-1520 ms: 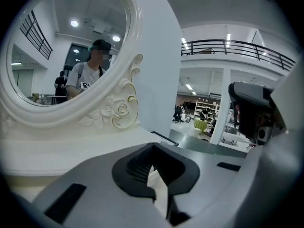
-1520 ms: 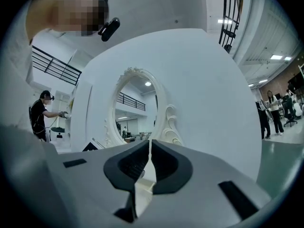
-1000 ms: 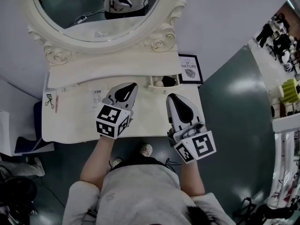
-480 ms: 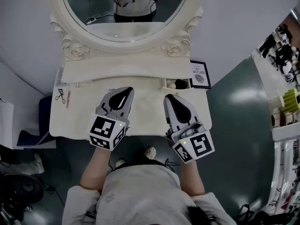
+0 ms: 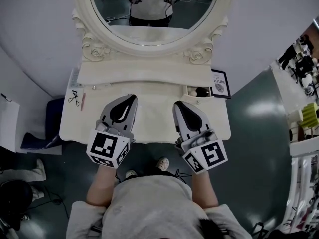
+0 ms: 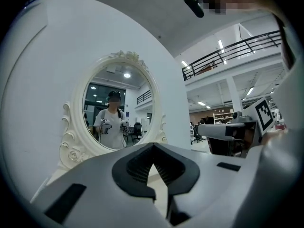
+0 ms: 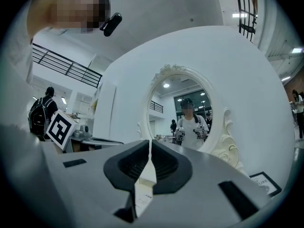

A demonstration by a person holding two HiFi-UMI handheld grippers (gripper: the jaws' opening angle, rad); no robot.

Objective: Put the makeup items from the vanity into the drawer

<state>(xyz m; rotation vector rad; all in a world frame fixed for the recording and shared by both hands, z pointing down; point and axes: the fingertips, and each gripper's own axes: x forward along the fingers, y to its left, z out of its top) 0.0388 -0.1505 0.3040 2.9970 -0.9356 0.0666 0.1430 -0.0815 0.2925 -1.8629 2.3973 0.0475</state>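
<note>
Backing toward the front edge of the tabletop (image 5: 154, 121), my left tool (image 5: 130, 99) and right tool (image 5: 178, 105) are staying closed, holding nothing. The curler (image 5: 74, 98) and pink stick (image 5: 82, 101) are lying far left, nearer my left tool; the open drawer (image 5: 198, 91) is sitting right.

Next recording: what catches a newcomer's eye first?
The oval mirror in its carved cream frame dominates the top centre. Below it, the grey left gripper and right gripper, each with a black-and-white marker cube, hover side by side over the cream vanity top, both shut and empty. A small open drawer sits at the vanity's right end.
</note>
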